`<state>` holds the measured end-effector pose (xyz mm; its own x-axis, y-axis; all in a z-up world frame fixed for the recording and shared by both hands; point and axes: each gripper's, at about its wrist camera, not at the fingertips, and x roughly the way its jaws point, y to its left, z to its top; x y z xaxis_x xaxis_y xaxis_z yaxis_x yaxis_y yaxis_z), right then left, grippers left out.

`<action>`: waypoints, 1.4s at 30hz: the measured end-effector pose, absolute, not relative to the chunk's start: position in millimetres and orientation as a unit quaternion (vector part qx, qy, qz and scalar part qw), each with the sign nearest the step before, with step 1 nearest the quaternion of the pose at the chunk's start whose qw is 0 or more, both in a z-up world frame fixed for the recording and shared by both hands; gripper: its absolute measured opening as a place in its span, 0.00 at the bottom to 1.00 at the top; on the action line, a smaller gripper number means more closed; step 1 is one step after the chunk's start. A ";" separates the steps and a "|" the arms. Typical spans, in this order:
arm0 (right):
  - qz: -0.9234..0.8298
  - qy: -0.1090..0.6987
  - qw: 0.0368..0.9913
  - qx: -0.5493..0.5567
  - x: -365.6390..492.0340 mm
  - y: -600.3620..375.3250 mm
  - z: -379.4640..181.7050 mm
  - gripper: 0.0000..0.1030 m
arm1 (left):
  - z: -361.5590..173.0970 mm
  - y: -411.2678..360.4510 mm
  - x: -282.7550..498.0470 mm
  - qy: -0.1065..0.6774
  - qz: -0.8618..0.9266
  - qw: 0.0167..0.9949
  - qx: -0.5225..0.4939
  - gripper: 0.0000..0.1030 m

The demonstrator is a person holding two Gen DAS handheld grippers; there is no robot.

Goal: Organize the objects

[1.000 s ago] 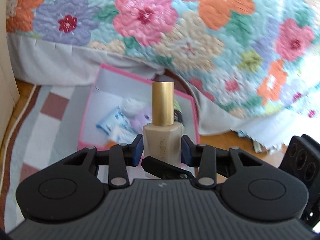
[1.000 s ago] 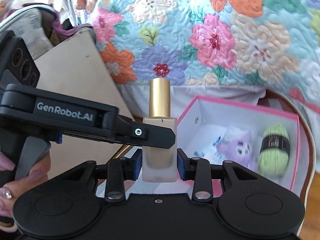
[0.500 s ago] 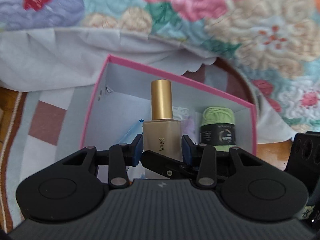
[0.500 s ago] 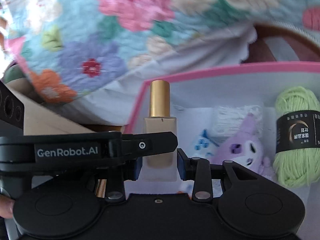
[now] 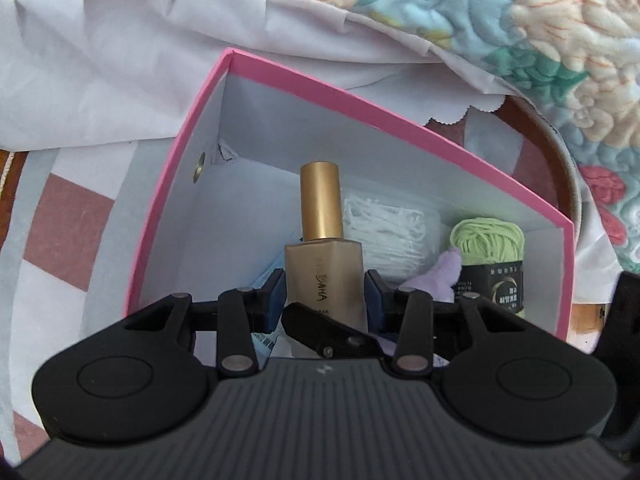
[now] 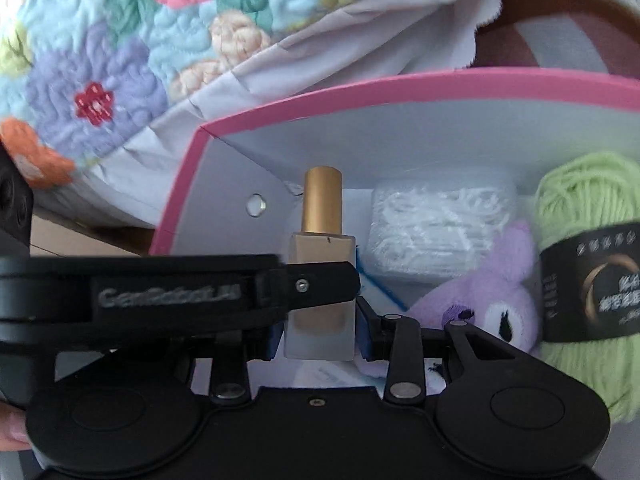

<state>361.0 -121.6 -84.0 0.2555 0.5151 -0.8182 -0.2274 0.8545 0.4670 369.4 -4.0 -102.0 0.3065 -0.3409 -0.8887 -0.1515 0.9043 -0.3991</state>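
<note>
A beige glass bottle with a gold cap (image 5: pixel 323 280) stands upright, low inside the pink-rimmed white box (image 5: pixel 360 100). My left gripper (image 5: pixel 324 300) is shut on the bottle's body. My right gripper (image 6: pixel 320 328) straddles the same bottle (image 6: pixel 322 248) from another side. Its jaws are opening, and a thin gap shows beside each pad. One finger of the left gripper (image 6: pixel 160 292) crosses the right wrist view in front of the bottle. The bottle's base is hidden.
Green yarn (image 6: pixel 580 200), a purple plush toy (image 6: pixel 472 304) and a white wrapped packet (image 6: pixel 436 220) lie in the box (image 6: pixel 400 88) right of the bottle. A flowered quilt (image 5: pixel 540 40) and white sheet (image 5: pixel 120 60) hang behind it. A checked rug (image 5: pixel 60 220) lies beneath it.
Both grippers have sunk with the bottle from above the box's rim down into the box. The right gripper's pads have eased off the bottle's sides.
</note>
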 end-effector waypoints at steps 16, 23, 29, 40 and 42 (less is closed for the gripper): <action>0.244 0.463 0.850 0.057 279.9 -146.5 -32.3 0.48 | -89.5 -20.7 352.2 0.541 -0.073 0.821 -0.166 0.43; 0.221 0.421 0.879 0.002 241.6 -153.1 -12.9 0.54 | -54.4 -14.3 318.4 0.523 -0.068 0.837 -0.149 0.52; 0.216 0.395 0.893 -0.003 217.9 -156.3 13.2 0.56 | -22.8 -0.9 278.0 0.518 -0.062 0.842 -0.136 0.54; 0.225 0.386 0.894 -0.029 166.8 -149.4 76.1 0.69 | 43.9 9.7 209.3 0.497 -0.060 0.856 -0.130 0.64; 0.223 0.383 0.895 -0.038 157.5 -149.1 85.3 0.71 | 53.8 8.3 198.7 0.496 -0.061 0.857 -0.126 0.64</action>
<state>157.5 -149.1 85.3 0.6062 0.3707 -0.7036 -0.4288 0.8975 0.1033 198.7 8.3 53.8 0.4995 -0.2294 -0.8354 -0.0200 0.9610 -0.2759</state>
